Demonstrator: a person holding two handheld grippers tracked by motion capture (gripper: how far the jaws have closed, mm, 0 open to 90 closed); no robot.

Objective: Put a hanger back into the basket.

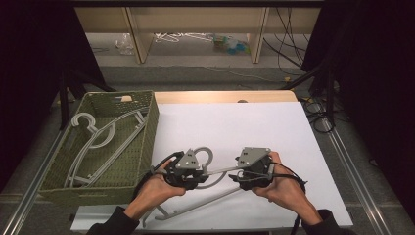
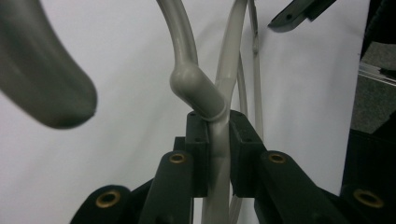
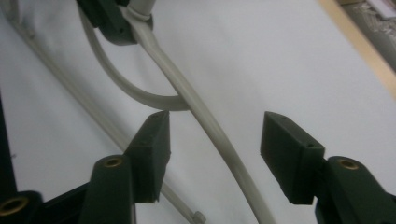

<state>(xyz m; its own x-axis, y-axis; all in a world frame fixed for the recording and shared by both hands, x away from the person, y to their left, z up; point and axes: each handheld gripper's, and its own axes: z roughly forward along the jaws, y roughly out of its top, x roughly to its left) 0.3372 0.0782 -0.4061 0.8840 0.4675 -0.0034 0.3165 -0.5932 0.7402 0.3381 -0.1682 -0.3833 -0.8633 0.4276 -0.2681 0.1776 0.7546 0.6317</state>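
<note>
- Hanger [image 1: 215, 171] handoff step: our left gripper [image 2: 215, 140] clamps its neck, right gripper [image 3: 215, 140] gapes around the shoulder bar, touching nothing.
- Next we likely carry it to the basket [image 1: 147, 142].

Hanger [image 2: 219, 140] smooth grey plastic; basket [image 1: 147, 132] green woven; table sheet [image 1: 254, 127] matt white.

You have nothing to read here: no lettering, label, brand mark, number or sign is legible on anything in these views.
</note>
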